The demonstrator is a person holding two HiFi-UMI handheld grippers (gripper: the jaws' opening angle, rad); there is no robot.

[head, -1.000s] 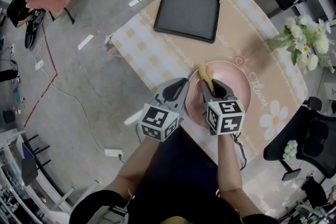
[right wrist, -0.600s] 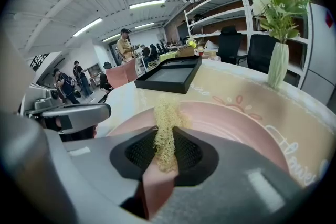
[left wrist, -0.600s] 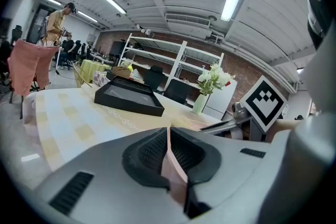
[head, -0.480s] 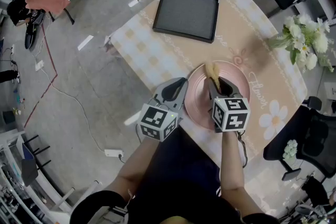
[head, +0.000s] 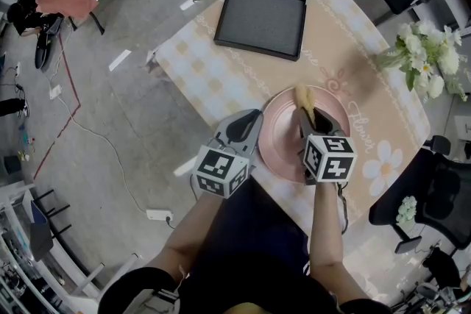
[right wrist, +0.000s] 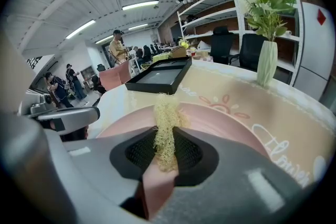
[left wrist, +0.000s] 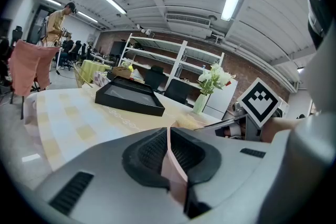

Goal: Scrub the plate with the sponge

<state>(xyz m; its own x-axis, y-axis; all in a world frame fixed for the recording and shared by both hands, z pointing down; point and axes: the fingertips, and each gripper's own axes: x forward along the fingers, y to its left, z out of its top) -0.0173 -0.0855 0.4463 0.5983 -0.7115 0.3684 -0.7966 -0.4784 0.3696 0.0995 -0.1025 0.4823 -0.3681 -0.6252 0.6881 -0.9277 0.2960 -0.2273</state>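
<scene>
A pink plate point(head: 333, 105) lies on the table near its front edge. My left gripper point(head: 254, 118) is shut on the plate's left rim; in the left gripper view the thin pink rim point(left wrist: 176, 176) sits pinched between the dark pads. My right gripper point(head: 306, 114) is shut on a yellow fibrous sponge point(head: 302, 96), which rests on the plate's far middle part. The right gripper view shows the sponge point(right wrist: 165, 118) sticking out past the jaws over the plate point(right wrist: 228, 126).
A black tray point(head: 265, 4) sits at the table's far end. White flowers in a vase point(head: 428, 54) stand at the right edge, the vase point(right wrist: 268, 63) just beyond the plate. A black chair point(head: 434, 195) is at the right, and the table edge point(head: 193, 95) runs left of the plate.
My right gripper has slid the sponge a little to the right across the plate. The left gripper has stayed put on the rim.
</scene>
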